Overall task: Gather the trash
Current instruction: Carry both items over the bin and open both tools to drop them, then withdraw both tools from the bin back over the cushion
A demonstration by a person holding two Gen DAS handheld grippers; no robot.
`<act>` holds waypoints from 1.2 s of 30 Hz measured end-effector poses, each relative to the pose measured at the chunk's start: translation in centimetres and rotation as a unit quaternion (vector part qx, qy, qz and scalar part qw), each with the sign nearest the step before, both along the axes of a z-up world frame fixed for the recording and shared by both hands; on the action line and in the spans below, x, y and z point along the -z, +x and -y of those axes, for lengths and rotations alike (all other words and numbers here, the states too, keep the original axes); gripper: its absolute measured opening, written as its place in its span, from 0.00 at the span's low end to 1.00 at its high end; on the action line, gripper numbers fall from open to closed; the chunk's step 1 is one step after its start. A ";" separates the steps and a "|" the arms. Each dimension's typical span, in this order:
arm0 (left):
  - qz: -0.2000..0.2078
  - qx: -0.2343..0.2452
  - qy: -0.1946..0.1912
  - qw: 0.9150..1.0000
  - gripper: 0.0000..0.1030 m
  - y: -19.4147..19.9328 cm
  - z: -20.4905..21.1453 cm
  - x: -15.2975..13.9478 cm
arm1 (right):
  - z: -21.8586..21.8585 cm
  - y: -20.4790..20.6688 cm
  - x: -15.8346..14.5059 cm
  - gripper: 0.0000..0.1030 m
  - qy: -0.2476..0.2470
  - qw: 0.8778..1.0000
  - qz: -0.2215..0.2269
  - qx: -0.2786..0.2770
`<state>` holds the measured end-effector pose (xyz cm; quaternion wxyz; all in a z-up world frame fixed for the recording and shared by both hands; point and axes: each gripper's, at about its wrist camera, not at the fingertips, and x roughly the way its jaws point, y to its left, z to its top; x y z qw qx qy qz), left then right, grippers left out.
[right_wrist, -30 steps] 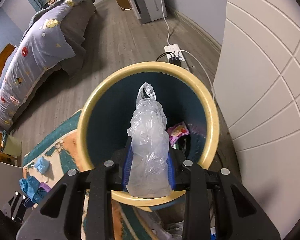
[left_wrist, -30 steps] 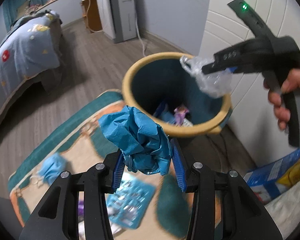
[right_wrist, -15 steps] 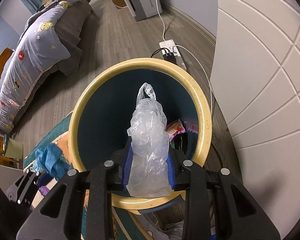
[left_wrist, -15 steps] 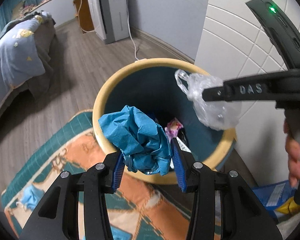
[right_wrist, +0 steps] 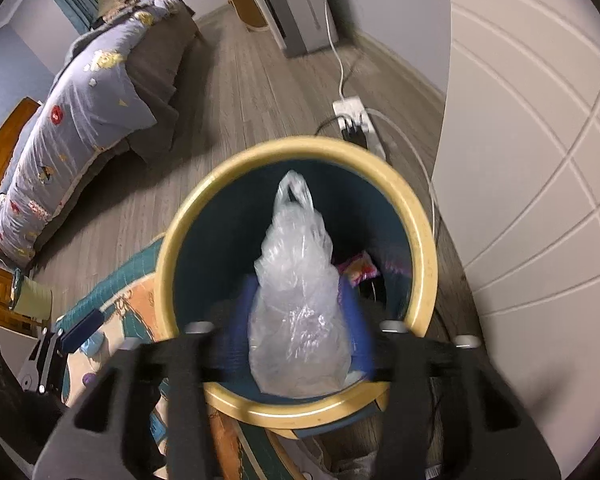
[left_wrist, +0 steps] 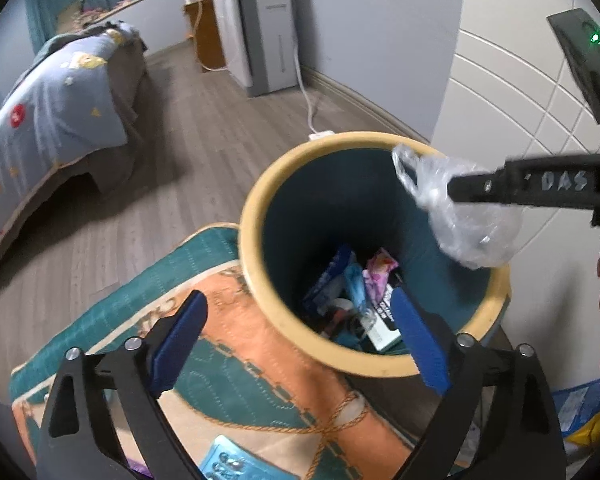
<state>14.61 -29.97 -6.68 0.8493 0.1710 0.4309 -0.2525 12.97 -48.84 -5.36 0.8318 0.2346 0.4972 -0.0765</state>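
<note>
A round trash bin with a yellow rim and dark teal inside stands on the floor by a white wall; it also shows in the right wrist view. Wrappers and paper lie at its bottom. My left gripper is open and empty, its jaws spread wide over the bin's near rim. My right gripper is over the bin, its jaws blurred and starting to part around a clear plastic bag. The bag hangs above the bin's far right side.
A patterned teal and orange rug lies beside the bin, with a blue packet on it. A bed stands at left. A power strip and cables lie behind the bin. A blue box sits at right.
My left gripper has opened and the crumpled blue paper is gone from it, out of sight. My right gripper's jaws have spread a little around the plastic bag.
</note>
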 end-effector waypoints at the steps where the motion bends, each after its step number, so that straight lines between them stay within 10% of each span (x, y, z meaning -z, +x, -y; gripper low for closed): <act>1: 0.001 -0.003 -0.002 1.000 0.91 -0.2 -0.3 -0.1 | 0.0 -0.1 -0.3 0.70 -0.005 1.000 0.006 0.002; 6: -0.001 -0.020 -0.015 1.000 0.91 -0.9 -2.5 -1.2 | -0.5 -0.3 -1.6 0.94 -0.016 1.000 0.025 0.002; 25: 0.048 -0.131 0.000 0.990 0.94 -3.9 -18.5 -10.0 | -7.5 -0.3 -5.8 0.94 -0.083 0.993 0.039 -0.073; 36: 0.019 -0.215 -0.015 0.976 0.94 -5.0 -26.6 -8.5 | -14.2 -0.1 -6.7 0.94 -0.114 0.982 0.039 -0.143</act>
